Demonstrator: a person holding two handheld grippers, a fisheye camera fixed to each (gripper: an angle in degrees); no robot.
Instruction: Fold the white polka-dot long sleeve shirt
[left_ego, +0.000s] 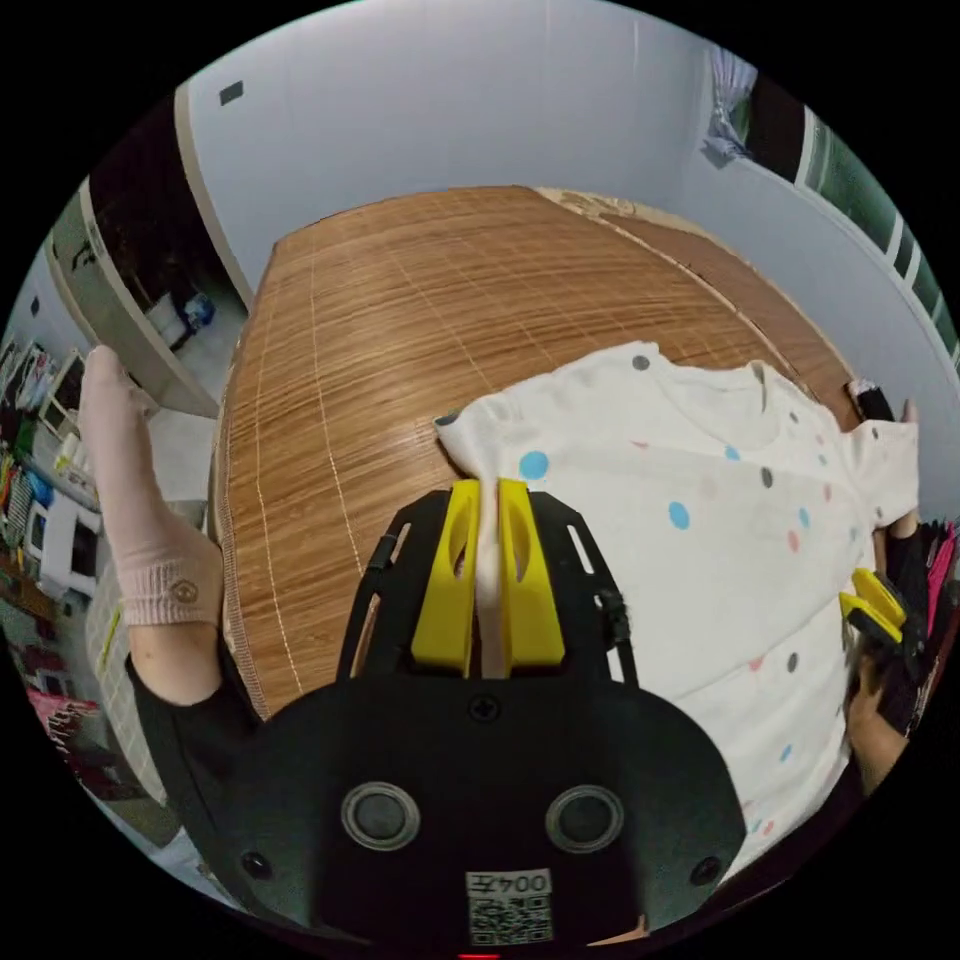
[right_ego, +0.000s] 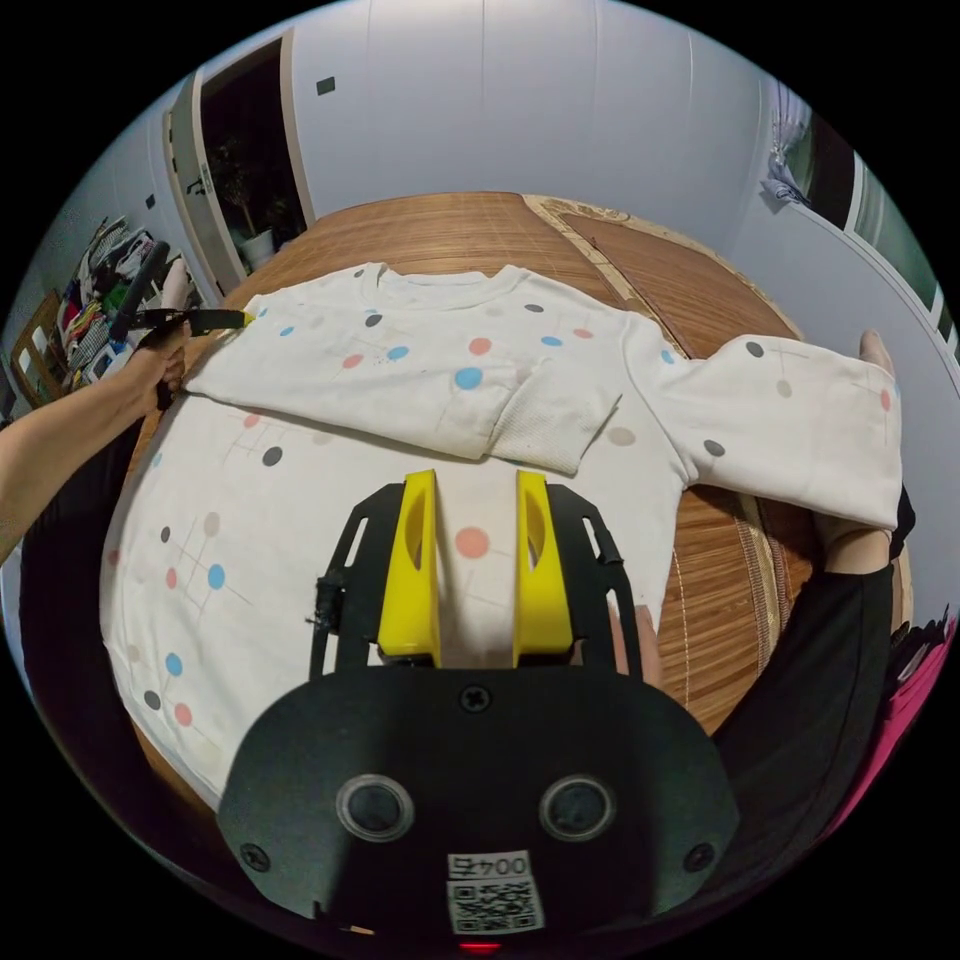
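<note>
Right gripper (right_ego: 478, 560) jaws spread, hovering over the shirt (right_ego: 400, 450) body. Left gripper (left_ego: 487, 560) jaws pinch a fold at the shirt's shoulder edge. Shirt lies flat on bamboo-mat surface (left_ego: 400, 320), one sleeve folded across chest, other outstretched.

A wide surface covered by a woven bamboo mat (right_ego: 450, 225) takes up the middle of the room, its slats running in fine pale lines. Plain pale walls (left_ego: 450, 110) rise at its far side. To the far left a dark doorway (right_ego: 245, 150) stands open, with what may be a potted plant (right_ego: 235, 175) inside. A window (left_ego: 860, 190) shows at the far right. Cluttered shelves (left_ego: 40, 450) crowd the left edge.
</note>
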